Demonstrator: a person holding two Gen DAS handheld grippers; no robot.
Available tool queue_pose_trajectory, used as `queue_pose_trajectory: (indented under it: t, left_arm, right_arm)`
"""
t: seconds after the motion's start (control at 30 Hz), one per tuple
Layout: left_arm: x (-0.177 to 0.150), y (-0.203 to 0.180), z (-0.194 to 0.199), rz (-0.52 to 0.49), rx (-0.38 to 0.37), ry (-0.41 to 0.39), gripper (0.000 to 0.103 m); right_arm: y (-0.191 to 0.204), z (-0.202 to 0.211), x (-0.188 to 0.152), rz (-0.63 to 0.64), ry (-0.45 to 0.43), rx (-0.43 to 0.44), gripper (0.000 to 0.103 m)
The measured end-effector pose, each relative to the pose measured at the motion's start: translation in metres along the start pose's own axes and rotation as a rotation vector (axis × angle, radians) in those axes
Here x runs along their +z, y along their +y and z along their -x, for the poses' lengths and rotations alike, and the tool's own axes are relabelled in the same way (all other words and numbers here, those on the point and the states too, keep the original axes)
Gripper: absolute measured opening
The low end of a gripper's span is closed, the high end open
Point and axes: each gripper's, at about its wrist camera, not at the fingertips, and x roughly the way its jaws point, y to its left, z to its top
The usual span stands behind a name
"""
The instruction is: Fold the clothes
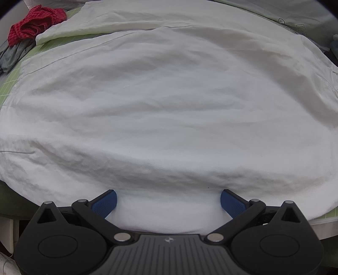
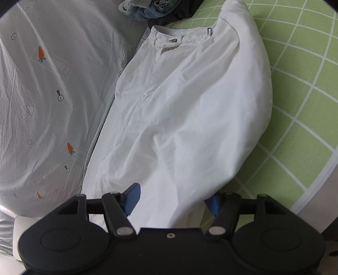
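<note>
White trousers [image 1: 169,105] lie spread over a green grid mat [image 1: 8,84] and fill most of the left wrist view. My left gripper [image 1: 169,202] points steeply down at their near edge. It is open, its blue pads [image 1: 105,203] wide apart with flat cloth beneath the gap. In the right wrist view the trousers [image 2: 190,105] show a waistband with a button [image 2: 173,40] at the top. My right gripper [image 2: 172,201] is at their lower end, open, with a fold of white fabric lying between its jaws. The right pad [image 2: 213,204] is partly covered by the cloth edge.
A red garment [image 1: 36,23] and a grey one [image 1: 12,55] lie at the far left. A pale sheet printed with carrots [image 2: 42,95] borders the trousers on the left. Blue and dark clothes [image 2: 152,8] are piled beyond the waistband. Bare green mat [image 2: 306,95] lies to the right.
</note>
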Motion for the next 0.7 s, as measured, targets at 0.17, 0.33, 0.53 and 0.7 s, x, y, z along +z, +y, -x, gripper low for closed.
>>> queue_pose_trajectory:
  t: [0.17, 0.33, 0.53, 0.7]
  left_arm:
    - [0.001, 0.007, 0.001, -0.021, -0.018, 0.002, 0.103]
    - [0.004, 0.037, 0.009, 0.060, -0.129, -0.026, 0.102]
    - [0.020, 0.104, 0.021, 0.170, -0.170, -0.091, 0.081]
    - [0.030, 0.181, 0.019, 0.336, -0.259, -0.122, 0.064]
  right_arm:
    - [0.002, 0.001, 0.000, -0.027, -0.010, -0.052, 0.048]
    - [-0.012, 0.007, -0.004, -0.128, -0.037, -0.102, 0.022]
    - [-0.001, 0.007, -0.022, -0.176, -0.138, -0.170, 0.014]
    - [0.010, 0.001, -0.034, -0.212, -0.214, -0.221, 0.015]
